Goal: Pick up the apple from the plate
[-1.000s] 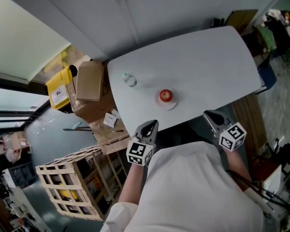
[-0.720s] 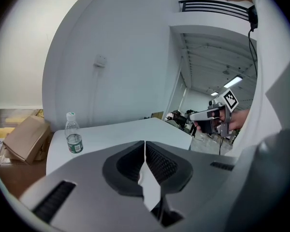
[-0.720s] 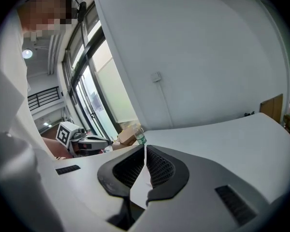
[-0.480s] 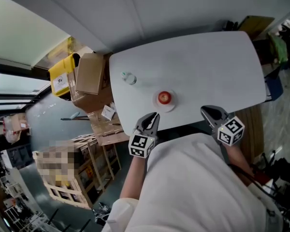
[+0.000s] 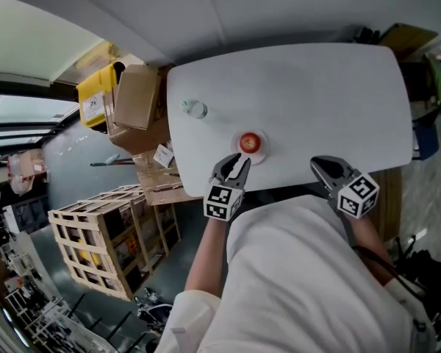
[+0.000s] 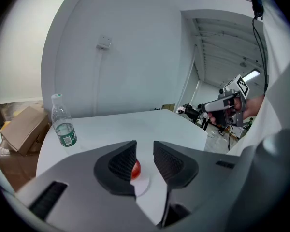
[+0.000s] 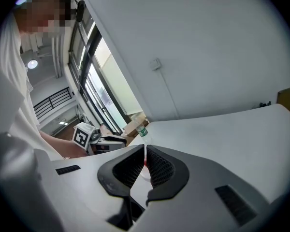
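A red apple (image 5: 250,142) lies on a small white plate (image 5: 254,156) near the front edge of the white table (image 5: 316,94). My left gripper (image 5: 237,166) hovers just short of the plate with its jaws opening and nothing between them. In the left gripper view the apple (image 6: 136,168) shows through the gap of that gripper (image 6: 144,151), farther ahead on the plate (image 6: 144,183). My right gripper (image 5: 325,168) hangs at the table's front edge, right of the plate, pads together. In its own view the right gripper (image 7: 145,152) shows only a red sliver of apple (image 7: 145,164).
A clear water bottle (image 5: 195,109) with a green label stands at the table's left side, also in the left gripper view as a bottle (image 6: 63,127). Cardboard boxes (image 5: 136,109), a yellow bin (image 5: 94,101) and a wooden crate (image 5: 95,241) sit on the floor left of the table.
My left gripper has moved forward to the plate's near side and its jaws have parted. The right gripper has edged forward to the table edge.
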